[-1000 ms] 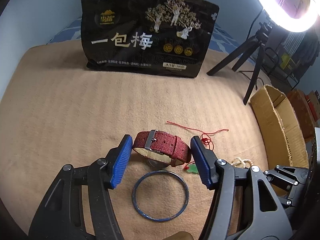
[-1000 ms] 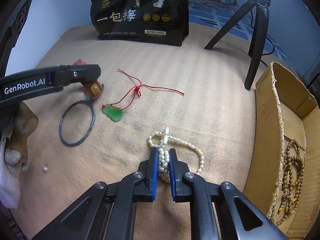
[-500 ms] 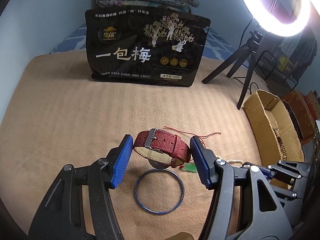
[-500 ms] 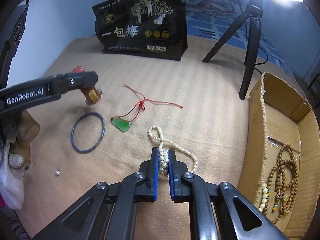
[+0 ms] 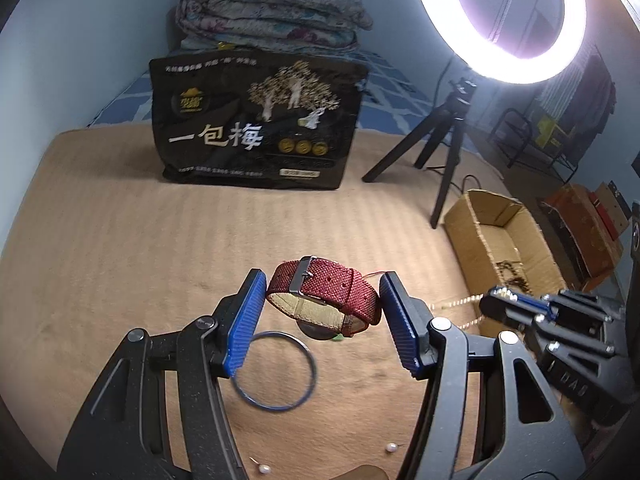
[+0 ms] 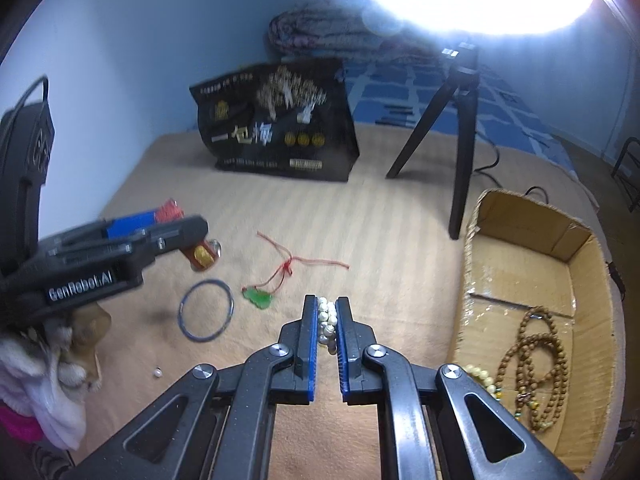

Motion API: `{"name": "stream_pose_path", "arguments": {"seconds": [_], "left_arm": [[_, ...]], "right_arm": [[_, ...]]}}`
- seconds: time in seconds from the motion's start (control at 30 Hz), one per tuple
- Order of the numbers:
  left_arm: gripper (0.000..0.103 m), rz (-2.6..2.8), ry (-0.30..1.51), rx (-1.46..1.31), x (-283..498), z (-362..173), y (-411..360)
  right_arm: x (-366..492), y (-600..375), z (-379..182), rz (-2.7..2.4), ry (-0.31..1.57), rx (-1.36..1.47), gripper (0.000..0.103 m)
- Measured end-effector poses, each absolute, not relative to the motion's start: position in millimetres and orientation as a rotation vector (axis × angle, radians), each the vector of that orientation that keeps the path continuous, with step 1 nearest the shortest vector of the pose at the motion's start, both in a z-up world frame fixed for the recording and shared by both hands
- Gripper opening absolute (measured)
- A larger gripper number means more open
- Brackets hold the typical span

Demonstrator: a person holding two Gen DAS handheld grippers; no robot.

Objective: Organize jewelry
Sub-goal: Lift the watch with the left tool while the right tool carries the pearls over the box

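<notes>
Watch point(image 5: 322, 298) — between left tool point(image 5: 323, 312) pads (lifted).

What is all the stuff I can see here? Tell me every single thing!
Watch: one, red strap, between the left gripper's fingers.
Pearl necklace: one, white, in the right gripper.
Bangle: one, blue, on the beige blanket.
Pendant: one, green on red cord, right of the bangle.
Loose pearls: two, white, on the blanket near the camera.
Box: one, cardboard, on the right.
Bead strings: brown, inside the box; count unclear.
Bag: one, black, at the back.
Quilt: one, folded, behind the bag.
Ring light: one, white, on a black tripod.
Left gripper: blue pads, around the watch.
Right gripper: blue pads, clamped on the necklace.
</notes>
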State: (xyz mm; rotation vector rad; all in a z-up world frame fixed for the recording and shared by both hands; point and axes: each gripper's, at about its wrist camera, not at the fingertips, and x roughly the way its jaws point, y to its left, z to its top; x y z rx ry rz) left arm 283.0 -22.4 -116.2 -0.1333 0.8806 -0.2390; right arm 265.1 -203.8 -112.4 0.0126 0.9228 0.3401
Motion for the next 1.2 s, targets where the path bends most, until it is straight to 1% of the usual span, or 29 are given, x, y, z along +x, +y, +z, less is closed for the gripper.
{"name": "stream_pose_path", "arguments": {"seconds": [0.33,0.53,0.93,1.2], "left_arm": [[0.060,-0.299,0.848,-0.129,267,-96,-50],[0.060,-0.348,0.830,-0.113,256,-85,-75],[0.060,-0.453,0.819,-0.064,237,-81,-137],[0.060,-0.514,0.820,-0.009,236,-86,-183]], "right_arm": [[254,-236,-68,0.323,0.814,0.085,0.006],[249,-258,-52,0.293,0.770,0.113,0.006],[245,-310,-40,0.189,0.725,0.141,0.006],[256,-337,-46,0.137,0.723,0.173,0.006]]}}
